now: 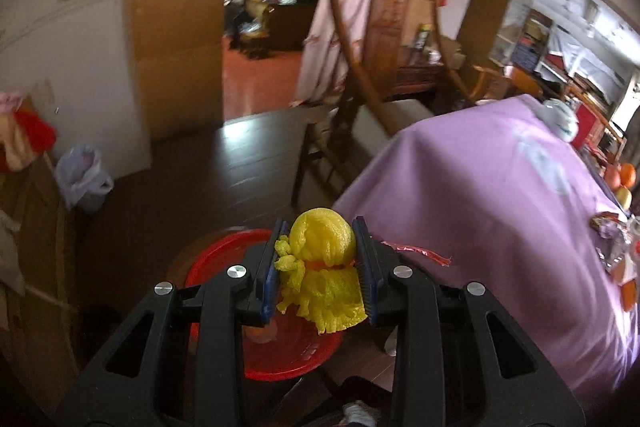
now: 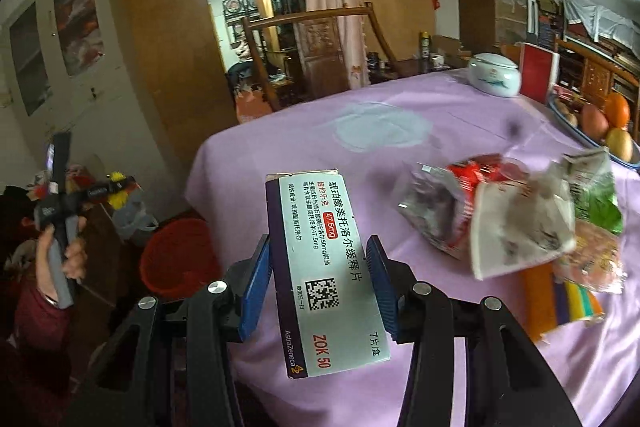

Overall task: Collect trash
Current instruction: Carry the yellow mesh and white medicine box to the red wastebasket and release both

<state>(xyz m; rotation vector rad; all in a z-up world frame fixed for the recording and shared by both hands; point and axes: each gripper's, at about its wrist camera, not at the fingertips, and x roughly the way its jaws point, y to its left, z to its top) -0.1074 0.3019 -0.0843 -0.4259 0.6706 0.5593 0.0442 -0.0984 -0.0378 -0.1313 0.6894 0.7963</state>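
My left gripper (image 1: 320, 253) is shut on a yellow foam fruit net (image 1: 324, 263) and holds it over a red bin (image 1: 216, 259) on the floor beside the table. My right gripper (image 2: 320, 263) is shut on a white and purple medicine box (image 2: 326, 271), held above the purple tablecloth (image 2: 320, 123). The red bin (image 2: 176, 255) also shows in the right wrist view, left of the table. The left gripper with the yellow net (image 2: 116, 187) shows there too, in the person's hand. Several crumpled wrappers (image 2: 508, 211) lie on the table to the right of the box.
A wooden chair (image 1: 360, 75) stands at the table's far side. A small bin with a plastic bag (image 1: 82, 175) sits by the white cabinet. A white lidded jar (image 2: 494, 73), a fruit plate (image 2: 600, 123) and an orange striped packet (image 2: 560, 303) are on the table.
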